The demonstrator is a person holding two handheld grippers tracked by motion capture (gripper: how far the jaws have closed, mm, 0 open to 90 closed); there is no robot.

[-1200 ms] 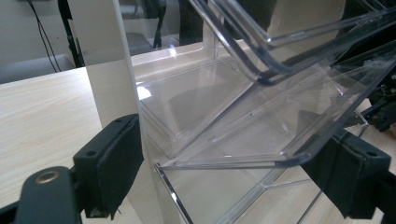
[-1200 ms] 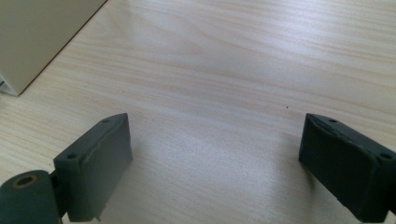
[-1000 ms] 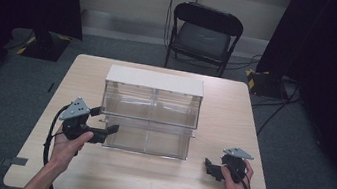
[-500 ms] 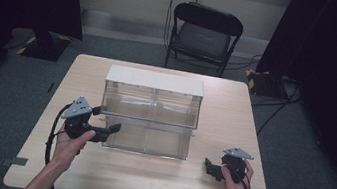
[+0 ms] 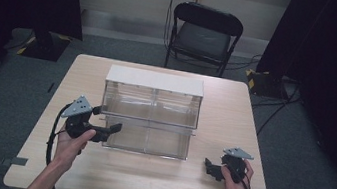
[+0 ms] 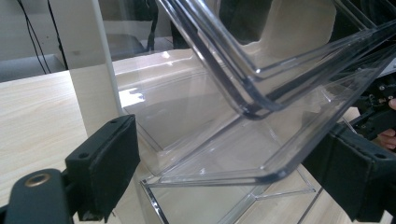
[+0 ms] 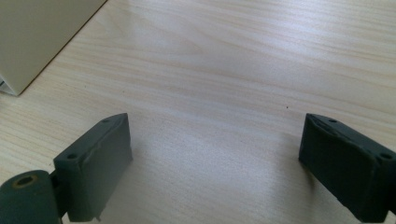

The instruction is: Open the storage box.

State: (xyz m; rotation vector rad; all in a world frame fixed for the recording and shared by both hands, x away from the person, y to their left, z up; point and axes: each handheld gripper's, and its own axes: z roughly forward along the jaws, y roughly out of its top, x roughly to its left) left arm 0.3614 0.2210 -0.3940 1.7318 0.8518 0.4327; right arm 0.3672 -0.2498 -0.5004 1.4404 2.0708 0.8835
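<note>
The left gripper (image 5: pixel 109 130) points level at the clear drawer unit's (image 5: pixel 151 114) lower drawer (image 6: pixel 243 154), jaws just opening, loosely straddling its edge; the right gripper (image 5: pixel 211 165) rests wide open, empty, on the table (image 5: pixel 153 183).

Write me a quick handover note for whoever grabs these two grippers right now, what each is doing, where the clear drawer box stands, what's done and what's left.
Left gripper: at the front left corner of the clear drawer unit, jaws have just been opening; the lower drawer's clear edge sits between the pads with gaps, not pressed.
Right gripper: open, holding nothing, low over the table at the right front.
Drawer unit: mid-table, white top; lower drawer sticks out toward the person.
Done: grip on the drawer let go.
Left: probably back the left gripper off; I cannot tell whether the drawer should go further.
</note>
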